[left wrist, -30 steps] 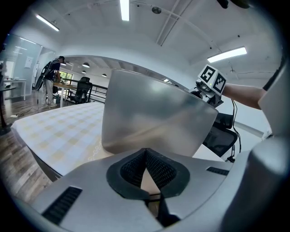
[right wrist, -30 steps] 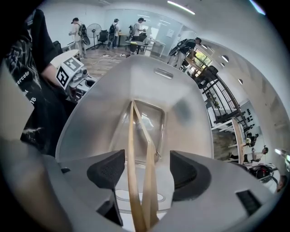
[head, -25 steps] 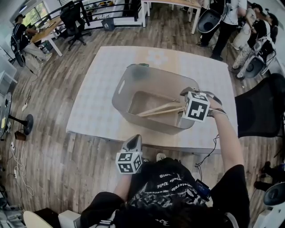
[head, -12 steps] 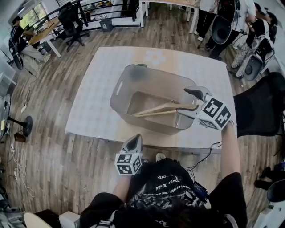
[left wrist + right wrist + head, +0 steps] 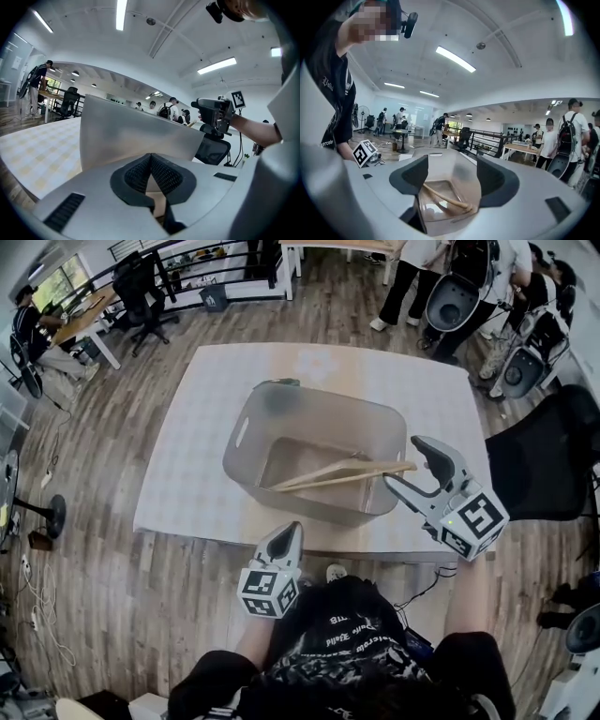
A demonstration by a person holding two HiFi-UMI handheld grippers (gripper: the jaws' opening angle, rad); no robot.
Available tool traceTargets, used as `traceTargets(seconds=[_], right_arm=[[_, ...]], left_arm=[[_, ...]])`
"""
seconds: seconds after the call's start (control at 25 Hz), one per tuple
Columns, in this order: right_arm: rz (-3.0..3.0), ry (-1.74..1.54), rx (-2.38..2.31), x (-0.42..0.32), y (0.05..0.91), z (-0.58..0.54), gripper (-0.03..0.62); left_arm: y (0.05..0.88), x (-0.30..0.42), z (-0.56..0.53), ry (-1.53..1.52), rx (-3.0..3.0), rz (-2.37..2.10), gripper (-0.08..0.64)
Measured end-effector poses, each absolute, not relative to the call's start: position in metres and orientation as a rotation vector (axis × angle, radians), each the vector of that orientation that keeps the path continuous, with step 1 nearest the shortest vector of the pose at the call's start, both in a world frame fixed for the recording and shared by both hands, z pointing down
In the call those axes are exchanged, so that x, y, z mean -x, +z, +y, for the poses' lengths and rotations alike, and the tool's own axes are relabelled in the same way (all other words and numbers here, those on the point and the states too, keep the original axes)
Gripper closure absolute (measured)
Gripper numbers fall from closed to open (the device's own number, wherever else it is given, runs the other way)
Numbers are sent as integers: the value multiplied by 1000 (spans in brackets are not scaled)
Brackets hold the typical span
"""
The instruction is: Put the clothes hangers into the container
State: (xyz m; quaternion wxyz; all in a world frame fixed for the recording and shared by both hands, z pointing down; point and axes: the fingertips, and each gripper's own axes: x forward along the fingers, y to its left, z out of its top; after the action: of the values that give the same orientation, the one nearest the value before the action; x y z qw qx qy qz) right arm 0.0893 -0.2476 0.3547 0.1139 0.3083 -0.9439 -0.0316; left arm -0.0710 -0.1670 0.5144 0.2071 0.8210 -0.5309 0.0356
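Note:
A grey see-through container (image 5: 281,418) stands in the middle of the table. Wooden clothes hangers (image 5: 328,474) lie slanted inside it, one end resting over its right rim. My right gripper (image 5: 405,461) hovers by that rim, open. In the right gripper view the right gripper (image 5: 452,180) has nothing between its pads, and the hangers (image 5: 445,199) lie ahead in the container (image 5: 440,164). Its jaws have just been closing a little. My left gripper (image 5: 287,536) stays shut and empty off the table's front edge. In the left gripper view the left gripper (image 5: 151,161) faces the container wall (image 5: 136,136).
The table (image 5: 206,437) has a pale chequered cover. A black office chair (image 5: 544,456) stands close on the right. Several people (image 5: 469,277) stand beyond the table's far right corner. Desks and chairs (image 5: 141,287) fill the far left, over a wooden floor.
My right gripper rose, rolled over and drew back from the container's right rim toward the front right. The hangers stayed in the container. My left gripper lifted slightly.

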Motion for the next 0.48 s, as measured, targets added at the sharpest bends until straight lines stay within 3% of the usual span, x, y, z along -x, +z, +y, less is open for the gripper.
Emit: traceTargets(seconds=[0.48], right_arm=[[-2760, 54, -1334, -131, 411, -199, 287]], left_arm=[[500, 51, -163, 35, -2393, -1418, 540]])
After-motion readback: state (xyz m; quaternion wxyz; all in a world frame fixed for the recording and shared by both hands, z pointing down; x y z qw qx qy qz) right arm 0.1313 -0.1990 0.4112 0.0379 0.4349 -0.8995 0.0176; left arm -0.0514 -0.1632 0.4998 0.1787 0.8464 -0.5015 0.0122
